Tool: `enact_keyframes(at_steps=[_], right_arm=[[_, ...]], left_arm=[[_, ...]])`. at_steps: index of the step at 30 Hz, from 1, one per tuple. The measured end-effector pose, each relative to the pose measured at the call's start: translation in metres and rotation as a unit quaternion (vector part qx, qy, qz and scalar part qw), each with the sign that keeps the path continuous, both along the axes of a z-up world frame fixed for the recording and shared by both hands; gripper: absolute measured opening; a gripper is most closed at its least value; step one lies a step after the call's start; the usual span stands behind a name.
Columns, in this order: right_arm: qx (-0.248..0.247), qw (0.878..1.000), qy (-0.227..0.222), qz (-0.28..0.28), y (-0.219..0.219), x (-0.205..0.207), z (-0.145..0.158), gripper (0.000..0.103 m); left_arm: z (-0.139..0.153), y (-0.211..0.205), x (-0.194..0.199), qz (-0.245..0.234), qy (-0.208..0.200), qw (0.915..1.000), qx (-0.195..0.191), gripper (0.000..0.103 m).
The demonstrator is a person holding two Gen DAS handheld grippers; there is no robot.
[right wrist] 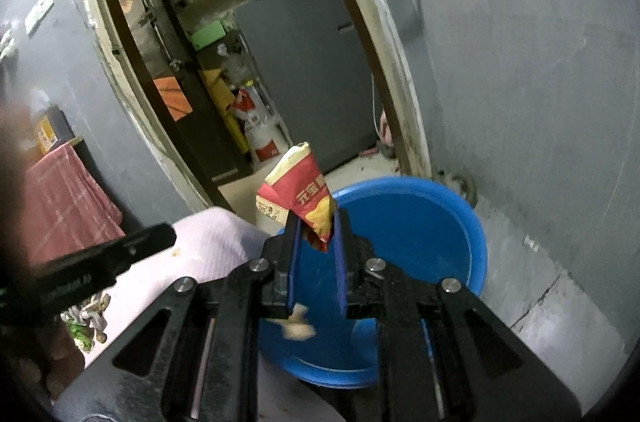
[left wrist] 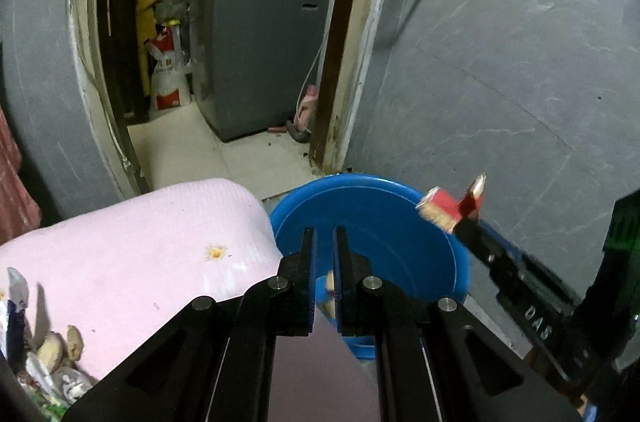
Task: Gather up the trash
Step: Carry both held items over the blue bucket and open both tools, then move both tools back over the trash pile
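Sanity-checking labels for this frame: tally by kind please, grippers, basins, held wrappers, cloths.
Grippers: 2, the left gripper and the right gripper
Blue basin: 1
Red snack wrapper: 1, clamped in the right gripper
Pink cloth: 1
Total: 5

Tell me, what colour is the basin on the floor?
The basin is bright blue, clearest in the right wrist view.

Black left gripper [left wrist: 324, 234] and right gripper [right wrist: 316, 222] — blue pads, silver screws
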State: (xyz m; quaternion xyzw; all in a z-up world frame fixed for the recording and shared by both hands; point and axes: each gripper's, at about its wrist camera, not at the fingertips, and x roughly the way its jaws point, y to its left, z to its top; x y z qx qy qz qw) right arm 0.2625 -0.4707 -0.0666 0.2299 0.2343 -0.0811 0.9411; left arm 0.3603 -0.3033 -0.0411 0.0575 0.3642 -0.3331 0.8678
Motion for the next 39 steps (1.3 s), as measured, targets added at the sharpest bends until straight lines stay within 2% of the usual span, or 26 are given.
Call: enact_keyframes(at_steps=[3, 5, 7, 8, 10, 12, 16, 18, 22, 24, 25, 27, 28, 32, 39], right_arm=[[0.008, 1.0, 0.006, -0.002, -0.003, 0.001, -0.002, 0.017], [0.011, 1.0, 0.006, -0.004, -0.004, 0.001, -0.002, 0.023], [0.011, 1.0, 0.002, -0.005, -0.002, -0.001, 0.0, 0.039], [0.011, 1.0, -0.002, -0.006, -0.002, -0.002, 0.001, 0.04], [0.007, 1.0, -0.008, -0.007, -0.002, -0.003, 0.004, 0.046], [0.005, 1.0, -0.015, -0.008, -0.002, -0.007, 0.007, 0.052], [-0.006, 0.999, -0.041, -0.009, 0.004, -0.019, 0.025, 0.066], [-0.02, 0.998, -0.057, -0.007, 0.011, -0.025, 0.037, 0.073], [-0.047, 0.995, -0.087, 0.009, 0.03, -0.037, 0.06, 0.093], [-0.06, 0.993, -0.098, 0.018, 0.041, -0.042, 0.071, 0.099], [-0.064, 0.992, -0.104, 0.022, 0.046, -0.044, 0.075, 0.102], [-0.075, 0.99, -0.119, 0.031, 0.059, -0.05, 0.086, 0.103], [-0.081, 0.988, -0.128, 0.036, 0.066, -0.053, 0.091, 0.103], [-0.105, 0.98, -0.16, 0.06, 0.097, -0.067, 0.108, 0.103], [-0.135, 0.965, -0.193, 0.112, 0.154, -0.085, 0.123, 0.103]], left_arm=[[-0.004, 0.002, 0.002, 0.006, 0.005, 1.0, -0.001, 0.006], [-0.003, 0.006, 0.0, 0.008, 0.007, 0.9999, -0.003, 0.006], [-0.002, 0.006, -0.003, 0.012, 0.01, 0.9999, -0.006, 0.007], [-0.001, 0.009, -0.004, 0.014, 0.011, 0.9998, -0.008, 0.009], [0.002, 0.014, -0.008, 0.018, 0.011, 0.9997, -0.014, 0.019], [0.006, 0.021, -0.012, 0.027, 0.004, 0.9994, -0.023, 0.039], [0.017, 0.039, -0.021, 0.041, -0.007, 0.9983, -0.04, 0.044], [0.025, 0.053, -0.025, 0.054, -0.008, 0.9971, -0.054, 0.059], [0.045, 0.089, -0.036, 0.087, -0.028, 0.9917, -0.091, 0.073], [0.056, 0.108, -0.044, 0.106, -0.044, 0.988, -0.103, 0.083], [0.061, 0.116, -0.048, 0.113, -0.051, 0.9863, -0.108, 0.084], [0.07, 0.137, -0.059, 0.135, -0.077, 0.9811, -0.116, 0.097], [0.074, 0.143, -0.064, 0.145, -0.088, 0.9785, -0.117, 0.1], [0.084, 0.181, -0.093, 0.181, -0.137, 0.965, -0.131, 0.101], [0.091, 0.231, -0.133, 0.226, -0.193, 0.9489, -0.107, 0.101]])
